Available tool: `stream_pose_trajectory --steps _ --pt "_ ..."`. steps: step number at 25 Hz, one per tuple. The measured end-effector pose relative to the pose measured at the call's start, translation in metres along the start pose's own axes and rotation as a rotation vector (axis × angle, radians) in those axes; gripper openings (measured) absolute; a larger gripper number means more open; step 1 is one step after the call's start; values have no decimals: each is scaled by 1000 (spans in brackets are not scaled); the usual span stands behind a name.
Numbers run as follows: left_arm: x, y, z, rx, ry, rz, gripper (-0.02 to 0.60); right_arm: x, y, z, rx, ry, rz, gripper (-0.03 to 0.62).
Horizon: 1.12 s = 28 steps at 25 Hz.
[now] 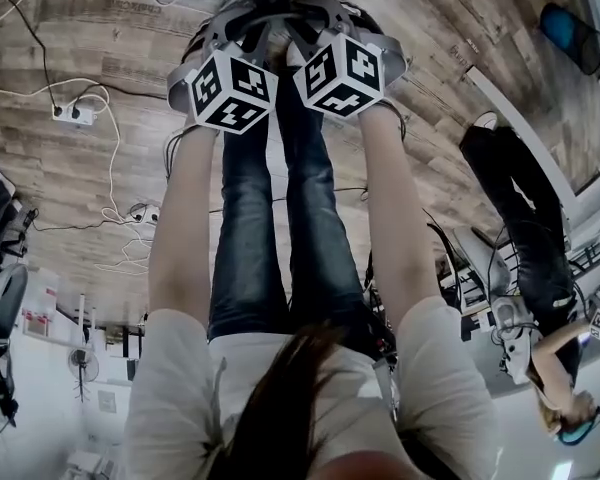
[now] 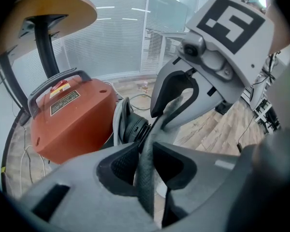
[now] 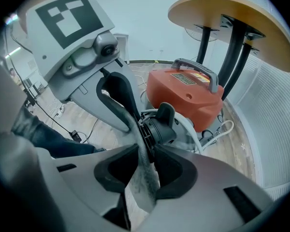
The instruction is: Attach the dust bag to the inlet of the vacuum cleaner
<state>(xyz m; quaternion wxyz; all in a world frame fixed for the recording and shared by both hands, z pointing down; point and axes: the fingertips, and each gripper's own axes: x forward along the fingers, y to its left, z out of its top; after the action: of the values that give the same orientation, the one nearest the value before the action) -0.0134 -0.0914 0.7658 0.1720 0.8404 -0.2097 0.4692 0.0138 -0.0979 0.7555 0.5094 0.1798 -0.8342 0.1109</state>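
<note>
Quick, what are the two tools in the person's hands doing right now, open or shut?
Left tool: closed, pinching the grey dust bag.
Right tool: closed on the same dust bag.

Wood-plank floor, round tabletop on black legs, white window blinds

Orange-red vacuum cleaner, grey dust bag, black inlet, black-and-white marker cubes

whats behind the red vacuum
Behind the vacuum stand the black legs of a round table, whose top hangs over it, then a wall of blinds. The legs' feet and the floor there are hidden by the vacuum's body.
</note>
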Motion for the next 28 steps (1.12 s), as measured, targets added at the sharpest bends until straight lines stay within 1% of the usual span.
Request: stream_pose_trajectory --steps 3,7,11,13,23,28 --pt "-1 0 0 -21 0 3 98 -1 -2 0 27 10 -33 127" --pt "-2 0 -1 -60 5 32 106 -3 -3 0 52 20 -74 141" --pt "-5 2 -5 -107 4 43 170 -4 1 -1 39 26 -77 144" --pt "-6 3 -7 -123 4 39 179 -4 3 -1 34 26 -72 140" --pt "-18 3 0 -141 -26 62 179 -10 8 7 75 -3 -73 176" --pt "-27 3 4 -154 -52 67 179 -18 6 20 114 -40 -102 181"
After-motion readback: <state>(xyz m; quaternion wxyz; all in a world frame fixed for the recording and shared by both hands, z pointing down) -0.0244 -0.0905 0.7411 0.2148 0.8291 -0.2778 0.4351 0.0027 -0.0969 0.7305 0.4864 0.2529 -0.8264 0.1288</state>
